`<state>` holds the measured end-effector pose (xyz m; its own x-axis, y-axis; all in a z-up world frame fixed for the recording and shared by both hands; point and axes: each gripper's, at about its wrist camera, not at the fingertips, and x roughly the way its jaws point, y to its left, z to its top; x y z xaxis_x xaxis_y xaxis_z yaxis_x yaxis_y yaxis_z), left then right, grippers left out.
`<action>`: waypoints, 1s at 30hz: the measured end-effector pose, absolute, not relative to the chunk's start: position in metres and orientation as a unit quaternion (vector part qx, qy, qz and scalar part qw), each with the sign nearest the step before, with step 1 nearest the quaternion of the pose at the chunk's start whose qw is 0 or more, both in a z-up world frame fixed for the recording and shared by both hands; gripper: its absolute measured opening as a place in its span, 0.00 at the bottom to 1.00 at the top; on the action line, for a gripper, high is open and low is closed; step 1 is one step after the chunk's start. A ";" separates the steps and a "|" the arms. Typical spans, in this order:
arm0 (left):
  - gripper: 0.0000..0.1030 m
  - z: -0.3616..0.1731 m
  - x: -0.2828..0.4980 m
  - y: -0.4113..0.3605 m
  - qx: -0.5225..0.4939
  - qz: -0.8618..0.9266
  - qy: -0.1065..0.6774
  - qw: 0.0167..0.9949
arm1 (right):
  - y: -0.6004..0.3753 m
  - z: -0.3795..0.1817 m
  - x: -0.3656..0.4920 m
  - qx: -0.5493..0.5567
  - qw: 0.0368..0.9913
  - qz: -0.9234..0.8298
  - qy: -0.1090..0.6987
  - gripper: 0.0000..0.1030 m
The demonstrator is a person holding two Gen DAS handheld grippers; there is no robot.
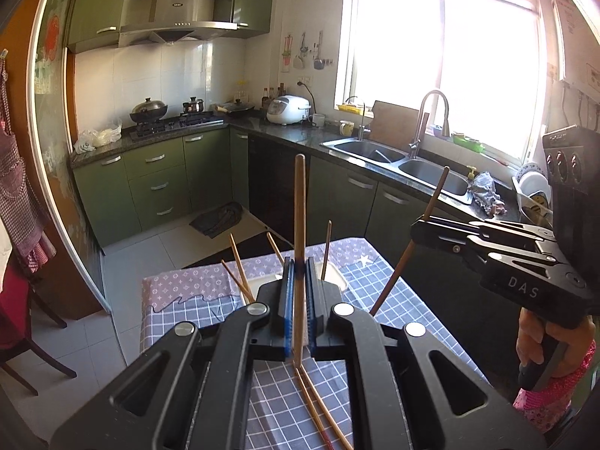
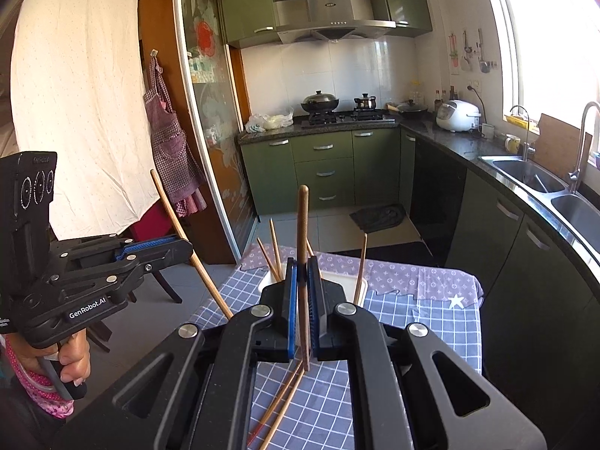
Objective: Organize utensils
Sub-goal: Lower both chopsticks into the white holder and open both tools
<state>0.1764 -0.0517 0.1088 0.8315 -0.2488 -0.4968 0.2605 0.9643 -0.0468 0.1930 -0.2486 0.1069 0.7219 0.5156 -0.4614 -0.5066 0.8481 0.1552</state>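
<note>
Each claw grips one slim brown wooden chopstick upright.

Left gripper and right gripper: matte black linkage arms joined by round silver pivot caps, with blue ribbed pads lining the fingers. White lettering "DAS" is seen at the right edge of the left-wrist view, "GenRobot.AI" at lower left of the right-wrist view. Bare skin and pink floral sleeves are shown at the handles.
</note>
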 end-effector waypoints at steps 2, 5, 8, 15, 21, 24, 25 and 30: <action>0.06 0.123 0.181 -0.052 0.011 -0.129 0.242 0.962 | -0.248 0.125 0.201 0.014 0.932 0.274 0.238 0.06; 0.06 0.139 0.194 -0.054 0.008 -0.117 0.223 0.968 | -0.250 0.147 0.217 0.023 0.939 0.263 0.218 0.06; 0.06 0.144 0.211 -0.056 0.014 -0.097 0.209 0.973 | -0.250 0.159 0.241 0.028 0.944 0.251 0.211 0.06; 0.06 0.107 0.260 -0.055 0.008 -0.080 0.248 0.965 | -0.237 0.121 0.299 0.026 0.935 0.240 0.259 0.06; 0.06 0.064 0.282 -0.051 0.008 -0.078 0.297 0.952 | -0.220 0.054 0.322 0.016 0.920 0.235 0.312 0.06; 0.06 0.048 0.288 -0.050 0.007 -0.077 0.315 0.946 | -0.215 0.034 0.328 0.009 0.915 0.231 0.330 0.06; 0.06 0.043 0.288 -0.050 0.008 -0.077 0.320 0.944 | -0.214 0.028 0.329 0.008 0.914 0.231 0.333 0.06; 0.11 0.039 0.284 -0.048 0.004 -0.076 0.324 0.943 | -0.218 0.030 0.313 0.011 0.917 0.233 0.322 0.07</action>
